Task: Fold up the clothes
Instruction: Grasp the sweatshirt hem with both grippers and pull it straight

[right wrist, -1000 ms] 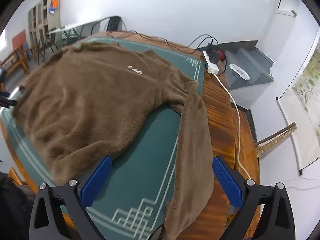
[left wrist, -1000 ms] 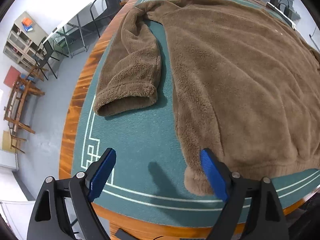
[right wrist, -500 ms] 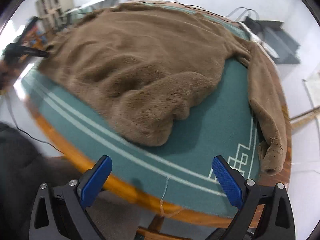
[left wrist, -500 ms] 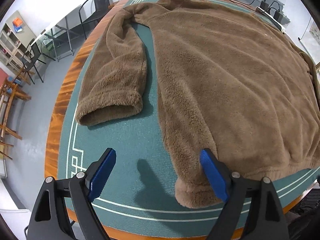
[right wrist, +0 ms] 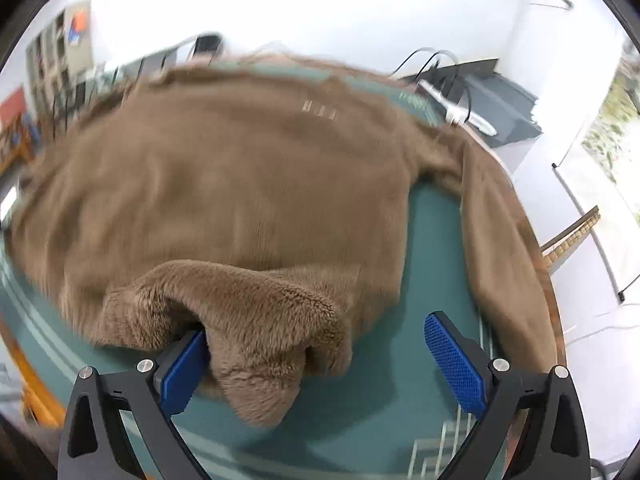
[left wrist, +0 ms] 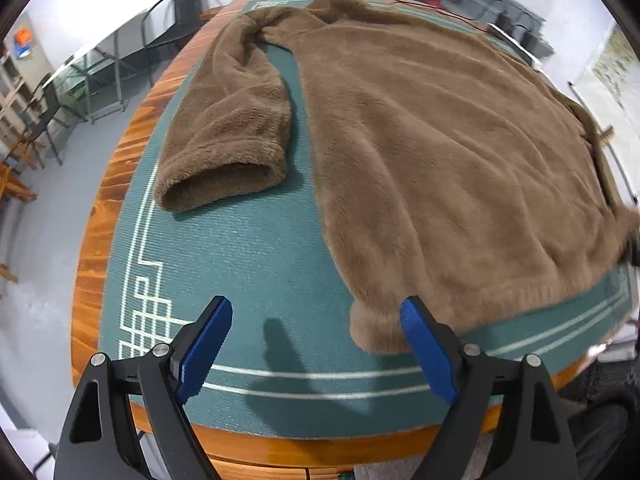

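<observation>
A brown fleece sweater (left wrist: 420, 152) lies spread flat on a green mat (left wrist: 248, 264). Its left sleeve (left wrist: 228, 132) is folded down beside the body, cuff toward me. My left gripper (left wrist: 316, 344) hovers open over the mat's near edge, and the sweater's lower-left hem corner (left wrist: 376, 328) lies just inside its right finger. In the right wrist view, the sweater (right wrist: 240, 176) looks blurred. My right gripper (right wrist: 318, 364) is open around the bunched lower-right hem corner (right wrist: 256, 336), which rests against the left pad (right wrist: 182, 368). The right sleeve (right wrist: 500, 256) runs along the table's edge.
The mat covers a wooden table (left wrist: 120, 160) whose rim shows on the left and front. Chairs and a glass table (left wrist: 100, 76) stand beyond the left side. Cables and a power strip (right wrist: 456, 108) lie at the far right corner, and dark clothing (left wrist: 600, 408) shows at the lower right.
My right gripper has swung in low to the lower-right hem corner, which now humps up between its fingers. The left gripper has shifted slightly beside the lower-left corner.
</observation>
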